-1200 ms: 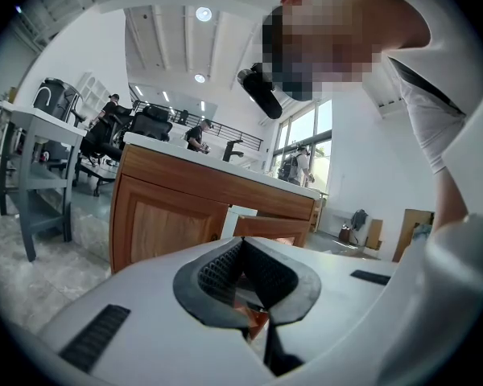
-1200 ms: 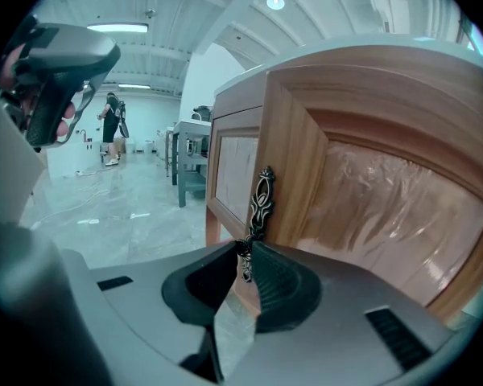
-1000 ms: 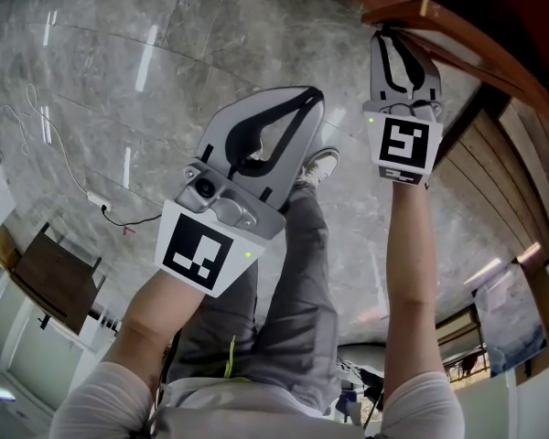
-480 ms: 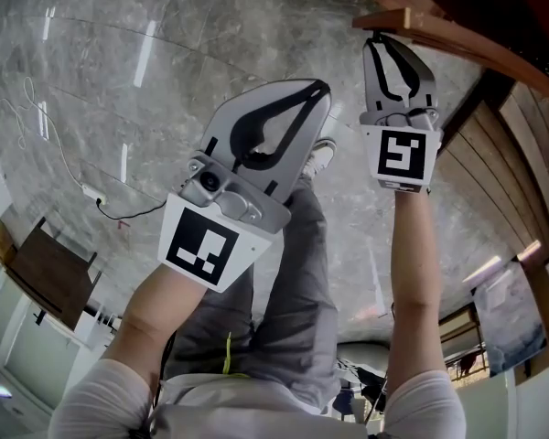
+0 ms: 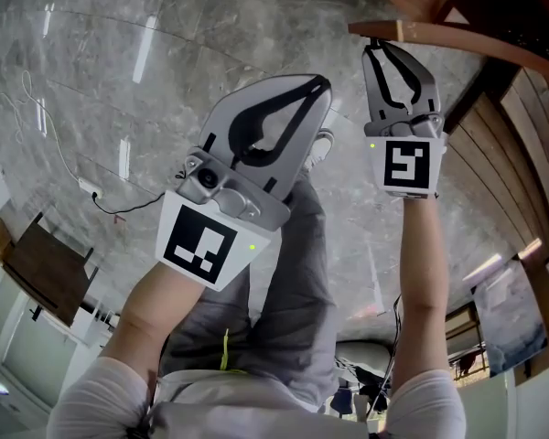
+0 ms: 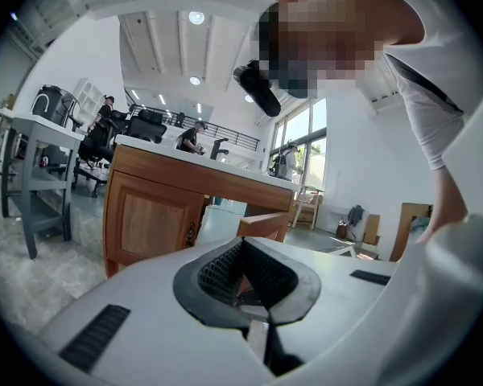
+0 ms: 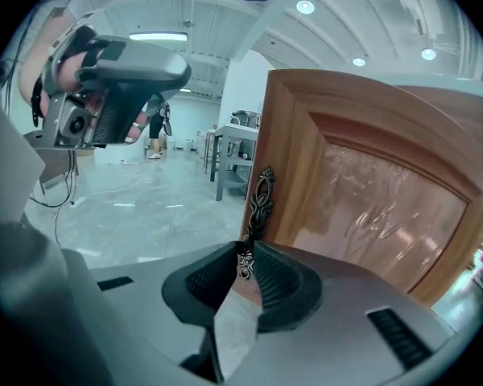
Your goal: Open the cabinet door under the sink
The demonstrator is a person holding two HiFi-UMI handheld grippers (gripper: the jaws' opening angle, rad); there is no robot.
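The wooden cabinet door (image 7: 370, 191) stands swung out from the cabinet; in the head view only its top edge (image 5: 457, 39) shows. An ornate dark metal handle (image 7: 258, 199) runs down the door's free edge. My right gripper (image 7: 243, 265) is shut on the lower end of that handle, and in the head view its tips (image 5: 382, 48) meet just under the door edge. My left gripper (image 5: 317, 84) hangs in the air to the left, shut on nothing. In the left gripper view (image 6: 243, 252) the sink cabinet (image 6: 149, 219), its faucet (image 6: 218, 146) and the opened door's edge (image 6: 266, 222) lie ahead.
A grey marble floor (image 5: 165, 71) lies below. A white cable with a power strip (image 5: 87, 190) trails at the left. The person's leg and shoe (image 5: 322, 150) are under the grippers. Wooden panels (image 5: 512, 181) fill the right. A metal table (image 7: 233, 155) stands beyond the door.
The door's top edge has swung further out, toward the left of the head view, with the right gripper still on the handle. The left gripper has barely moved.
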